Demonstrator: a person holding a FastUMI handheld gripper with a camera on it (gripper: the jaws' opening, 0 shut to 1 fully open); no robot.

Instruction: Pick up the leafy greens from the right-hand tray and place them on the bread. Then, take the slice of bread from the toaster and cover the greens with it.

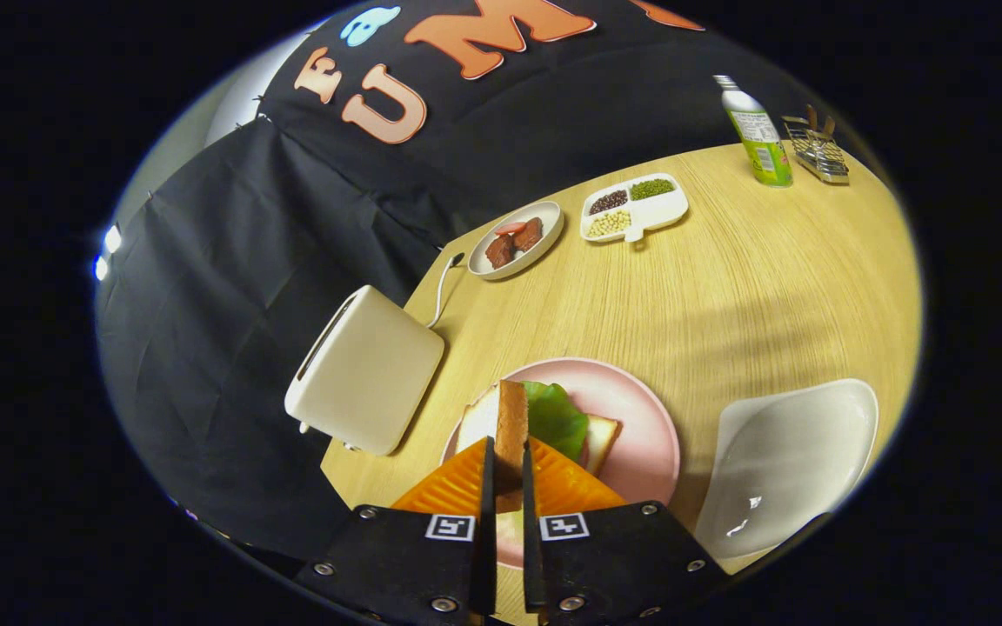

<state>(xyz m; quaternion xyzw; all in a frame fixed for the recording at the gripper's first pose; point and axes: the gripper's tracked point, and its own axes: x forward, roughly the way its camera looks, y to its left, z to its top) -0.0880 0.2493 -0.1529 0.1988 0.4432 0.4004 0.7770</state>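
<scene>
Bread slice (511, 426) | gripper (506, 465) jaws clamp it | above leafy greens (556, 419), toaster (366, 380) beside

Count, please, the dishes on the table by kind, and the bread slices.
Round plates: 2, pink plate, small plate
Trays: 2, white tray, divided tray
Bread slices: 2, one between the hand-held gripper fingers, one under the greens
Total: 6

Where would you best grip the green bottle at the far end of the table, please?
Grip the green bottle around its straight labelled body, coming level from the open table side; it stands upright, with a wire rack close beside it. The fingers currently pinch a bread slice.
</scene>
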